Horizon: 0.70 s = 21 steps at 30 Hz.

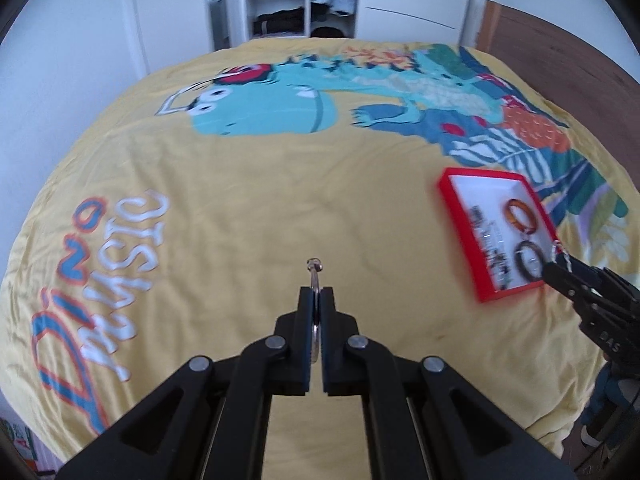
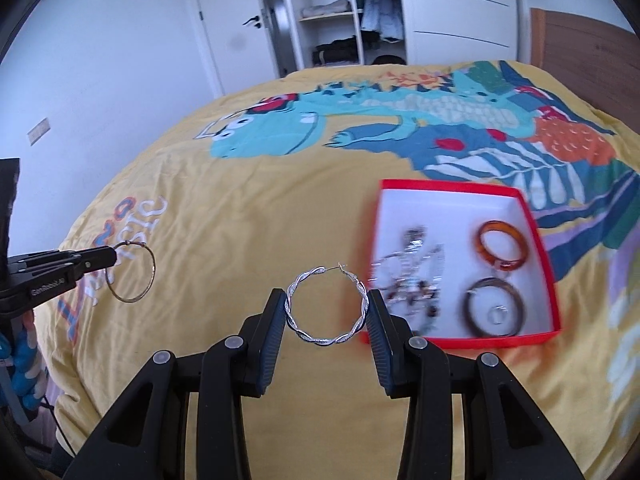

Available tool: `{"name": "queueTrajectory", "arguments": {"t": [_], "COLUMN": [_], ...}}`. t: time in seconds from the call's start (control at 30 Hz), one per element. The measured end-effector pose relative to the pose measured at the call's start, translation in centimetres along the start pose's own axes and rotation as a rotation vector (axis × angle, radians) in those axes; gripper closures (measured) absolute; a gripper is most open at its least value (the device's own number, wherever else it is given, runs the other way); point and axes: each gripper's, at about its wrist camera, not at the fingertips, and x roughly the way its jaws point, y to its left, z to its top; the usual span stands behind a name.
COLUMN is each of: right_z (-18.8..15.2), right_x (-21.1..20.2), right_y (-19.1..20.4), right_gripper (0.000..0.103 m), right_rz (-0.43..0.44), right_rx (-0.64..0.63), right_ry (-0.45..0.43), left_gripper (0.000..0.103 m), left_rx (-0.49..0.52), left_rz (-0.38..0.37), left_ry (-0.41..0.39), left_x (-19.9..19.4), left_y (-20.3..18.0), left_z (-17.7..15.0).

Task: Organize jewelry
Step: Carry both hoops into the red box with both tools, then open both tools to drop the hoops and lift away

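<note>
My left gripper (image 1: 317, 294) is shut on a thin gold hoop earring (image 1: 315, 276), held edge-on above the bed; in the right wrist view the hoop (image 2: 132, 272) hangs from that gripper (image 2: 105, 258) at the far left. My right gripper (image 2: 326, 300) holds a twisted silver hoop earring (image 2: 326, 307) across its width between its two pads, just left of a red box (image 2: 538, 220). The box (image 1: 460, 220) holds an orange bangle (image 2: 502, 246), a dark brown bangle (image 2: 494, 307) and a heap of silver jewelry (image 2: 412, 276).
The yellow bed cover (image 1: 240, 208) with a dinosaur print spreads under everything. An open wardrobe (image 2: 332, 12) and a door (image 2: 236, 24) stand beyond the bed. A wooden headboard (image 2: 588, 48) is at the right.
</note>
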Motion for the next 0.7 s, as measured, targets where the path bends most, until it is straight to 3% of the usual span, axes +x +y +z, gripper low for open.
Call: {"name": "queueTrajectory", "arguments": {"t": [0.23, 0.47, 0.57, 0.7], "right_z": [1.4, 0.5, 0.1, -0.4], "right_x": [1.9, 5.5, 6.7, 8.2], "right_y": [-7.5, -13.0, -14.4, -15.2], "right_gripper": [0.063, 0.063, 0.063, 0.063], "right_rz": [-0.064, -0.099, -0.098, -0.085], "right_rx": [0.043, 0.087, 0.089, 0.073], "right_ry": [0.024, 0.08, 0.102, 0.132], "left_gripper": [0.1, 0.1, 0.1, 0.1], "left_rx": [0.098, 0.165, 0.179, 0.18], "left_rz": [-0.144, -0.298, -0.322, -0.299], "left_ry": [0.002, 0.04, 0.084, 0.136], "left_x": [3.1, 7.9, 10.8, 13.9], "left_y": [-9.8, -18.3, -20.6, -20.7], "left_z": [5.1, 7.6, 7.3, 6.2]}}
